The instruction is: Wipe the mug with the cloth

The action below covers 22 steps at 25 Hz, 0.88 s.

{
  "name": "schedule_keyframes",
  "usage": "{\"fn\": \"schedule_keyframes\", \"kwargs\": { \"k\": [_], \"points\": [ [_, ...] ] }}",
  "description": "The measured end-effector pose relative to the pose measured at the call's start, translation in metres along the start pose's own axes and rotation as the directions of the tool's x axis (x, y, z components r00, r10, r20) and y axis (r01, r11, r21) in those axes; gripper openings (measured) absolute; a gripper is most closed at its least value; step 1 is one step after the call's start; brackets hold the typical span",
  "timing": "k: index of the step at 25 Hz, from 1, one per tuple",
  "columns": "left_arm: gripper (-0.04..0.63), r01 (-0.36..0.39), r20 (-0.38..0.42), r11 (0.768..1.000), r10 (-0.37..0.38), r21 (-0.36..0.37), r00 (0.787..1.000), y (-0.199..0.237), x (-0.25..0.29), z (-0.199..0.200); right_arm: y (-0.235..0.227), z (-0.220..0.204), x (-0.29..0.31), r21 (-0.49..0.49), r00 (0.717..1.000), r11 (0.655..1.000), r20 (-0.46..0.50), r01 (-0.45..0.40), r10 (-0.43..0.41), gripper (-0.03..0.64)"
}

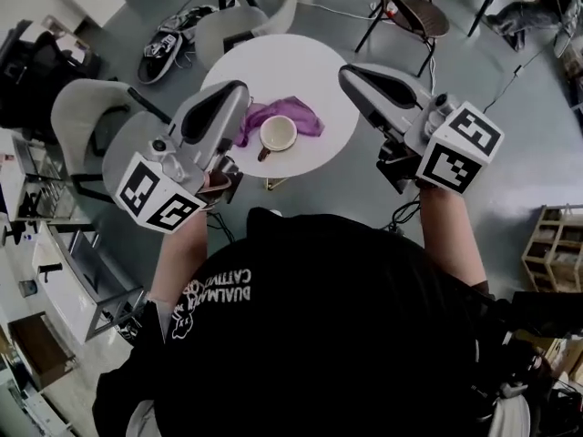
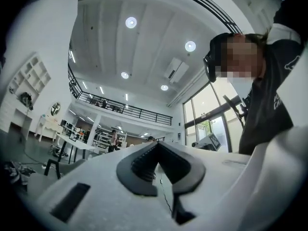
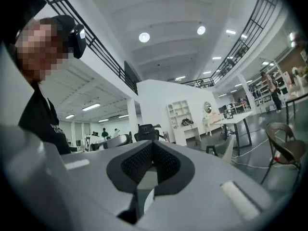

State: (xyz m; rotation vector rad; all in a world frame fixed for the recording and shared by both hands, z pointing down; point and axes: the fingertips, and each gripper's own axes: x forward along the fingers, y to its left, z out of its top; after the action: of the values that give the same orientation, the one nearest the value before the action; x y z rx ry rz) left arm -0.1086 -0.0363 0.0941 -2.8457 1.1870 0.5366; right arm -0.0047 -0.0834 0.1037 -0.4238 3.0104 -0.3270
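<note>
- Grey floor (image 1: 510,135) surrounds a round white surface (image 1: 301,62) in the head view. A pale shell chair (image 1: 86,107) stands to its left, a brown-seated chair (image 1: 421,12) beyond it, and a wooden shelf unit (image 1: 551,244) at the right edge.
- A cream ceramic mug (image 1: 278,135) with a brown handle is set upright on the surface, close to the near rim, with its mouth facing up.
- A crumpled purple cloth (image 1: 301,112) lies on the surface, touching the mug and spread behind it and out to both sides.
- The left hand-held gripper (image 1: 239,92) is shown over the left rim of the surface, apart from the mug and the cloth. In the left gripper view its jaws are closed together with nothing between them, and a white ceiling (image 2: 144,47) with round lamps is seen past them.
- The right hand-held gripper (image 1: 348,73) is shown over the right rim of the surface, apart from both the mug and the cloth. In the right gripper view its jaws are likewise pressed together and empty, with white shelving (image 3: 179,112) and desks seen beyond.
- A black shirt (image 1: 319,335) with white print fills the lower part of the head view.
</note>
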Motion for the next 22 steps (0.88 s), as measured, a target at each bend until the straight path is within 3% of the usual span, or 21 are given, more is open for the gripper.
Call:
{"fn": "schedule_keyframes", "kwargs": {
  "k": [3, 5, 11, 19, 22],
  "points": [
    [-0.003, -0.071, 0.048, 0.997, 0.072, -0.014, 0.996, -0.028, 0.008, 0.002, -0.002, -0.003, -0.028, -0.023, 0.999, 1.0, -0.047, -0.02, 0.019, 0.009],
    [-0.003, -0.157, 0.069, 0.987, 0.159, -0.029, 0.985, -0.039, 0.008, 0.004, 0.0, -0.004, -0.042, -0.028, 0.997, 0.998, -0.064, -0.053, 0.051, 0.009],
    [-0.003, -0.394, 0.055, 0.918, 0.396, -0.037, 0.917, -0.076, 0.001, -0.007, 0.012, -0.001, -0.079, -0.06, 0.988, 0.991, -0.1, -0.123, 0.116, 0.009],
    [-0.003, -0.556, 0.003, 0.831, 0.556, -0.032, 0.831, -0.143, -0.022, -0.036, 0.019, -0.029, -0.115, 0.017, 0.983, 0.993, -0.136, -0.12, 0.121, 0.009],
    [-0.003, -0.582, -0.018, 0.813, 0.581, -0.022, 0.814, -0.164, -0.029, -0.047, 0.024, -0.042, -0.125, 0.071, 0.98, 0.991, -0.157, -0.115, 0.125, 0.009]
  ]
}}
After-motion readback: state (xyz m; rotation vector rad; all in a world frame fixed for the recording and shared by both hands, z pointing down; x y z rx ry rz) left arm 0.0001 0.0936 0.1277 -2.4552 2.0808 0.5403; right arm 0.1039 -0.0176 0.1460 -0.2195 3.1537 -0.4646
